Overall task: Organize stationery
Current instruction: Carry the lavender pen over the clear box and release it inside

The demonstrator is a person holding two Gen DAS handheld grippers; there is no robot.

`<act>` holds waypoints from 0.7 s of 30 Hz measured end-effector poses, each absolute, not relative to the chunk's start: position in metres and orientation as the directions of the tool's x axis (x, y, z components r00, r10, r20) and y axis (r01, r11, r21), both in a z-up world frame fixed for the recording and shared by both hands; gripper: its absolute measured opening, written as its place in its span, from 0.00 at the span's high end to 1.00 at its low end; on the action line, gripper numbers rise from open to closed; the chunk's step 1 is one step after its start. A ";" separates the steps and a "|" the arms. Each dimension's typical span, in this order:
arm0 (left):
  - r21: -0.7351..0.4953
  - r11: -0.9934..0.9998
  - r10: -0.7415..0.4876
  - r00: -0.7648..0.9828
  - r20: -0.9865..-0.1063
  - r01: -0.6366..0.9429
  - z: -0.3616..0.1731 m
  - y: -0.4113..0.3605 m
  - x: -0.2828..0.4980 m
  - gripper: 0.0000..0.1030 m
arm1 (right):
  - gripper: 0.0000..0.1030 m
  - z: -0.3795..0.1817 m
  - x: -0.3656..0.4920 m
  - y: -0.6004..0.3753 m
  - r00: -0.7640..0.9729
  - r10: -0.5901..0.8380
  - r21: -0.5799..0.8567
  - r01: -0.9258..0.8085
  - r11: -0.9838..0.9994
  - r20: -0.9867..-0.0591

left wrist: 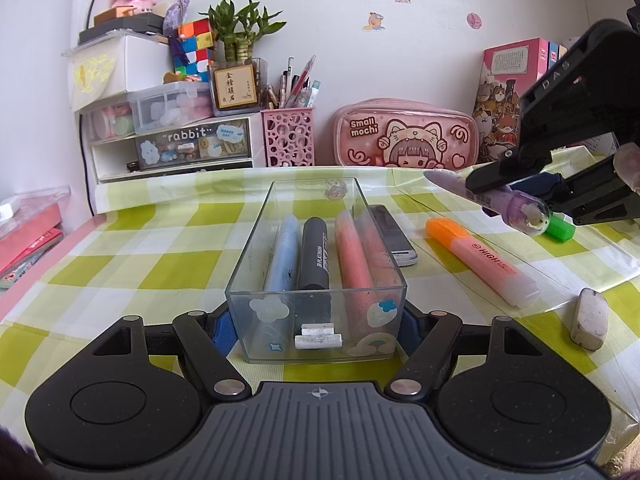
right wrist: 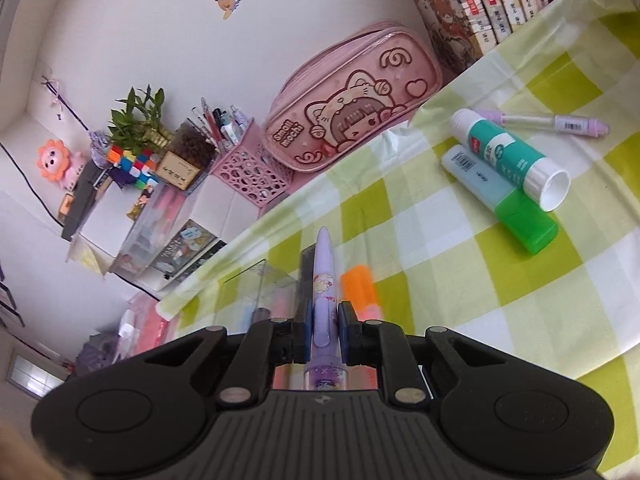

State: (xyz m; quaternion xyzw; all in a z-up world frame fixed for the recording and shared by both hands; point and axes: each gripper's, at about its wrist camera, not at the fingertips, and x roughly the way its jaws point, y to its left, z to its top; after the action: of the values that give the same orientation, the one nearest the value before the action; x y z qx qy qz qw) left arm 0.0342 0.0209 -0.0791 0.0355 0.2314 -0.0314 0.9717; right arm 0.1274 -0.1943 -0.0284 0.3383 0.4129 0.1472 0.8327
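left gripper [left wrist: 316, 320]: clamped on the near end of the clear box [left wrist: 316, 264], steadying it
right gripper [right wrist: 325, 334]: clenched on purple pen [right wrist: 325, 280], mid-barrel, lifted above the cloth beside the box
pen handling: light, stiff, smooth plastic, likely slippery; grip the barrel's middle

Clear box [left wrist: 316, 280] at frame centre, long axis running away from the lens — holds a blue pen [left wrist: 282, 254], a black marker [left wrist: 314, 254] and two red-orange markers [left wrist: 354, 256], lying parallel. Orange-capped highlighter [left wrist: 480, 266] lies diagonally right of the box. Purple pen [right wrist: 325, 304] is raised off the cloth at lower centre, tip pointing away. Worn eraser [left wrist: 589, 319] at lower right.
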 end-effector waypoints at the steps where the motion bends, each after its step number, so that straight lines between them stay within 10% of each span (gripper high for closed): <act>1: 0.055 0.995 -0.045 0.891 -0.452 0.078 -0.079 0.021 0.034 0.29 | 0.88 -0.027 0.128 -0.191 0.609 0.546 0.700 0.022 0.714 -0.576; 21: 0.054 0.995 -0.046 0.891 -0.451 0.078 -0.079 0.021 0.034 0.29 | 0.87 -0.030 0.149 -0.126 0.478 0.684 0.774 -0.015 0.633 -0.550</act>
State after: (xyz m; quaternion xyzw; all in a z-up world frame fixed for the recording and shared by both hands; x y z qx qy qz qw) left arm 0.0340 0.0209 -0.0792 0.0353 0.2310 -0.0318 0.9718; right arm 0.1489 -0.1257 -0.0302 0.3646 0.4587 0.2247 0.7786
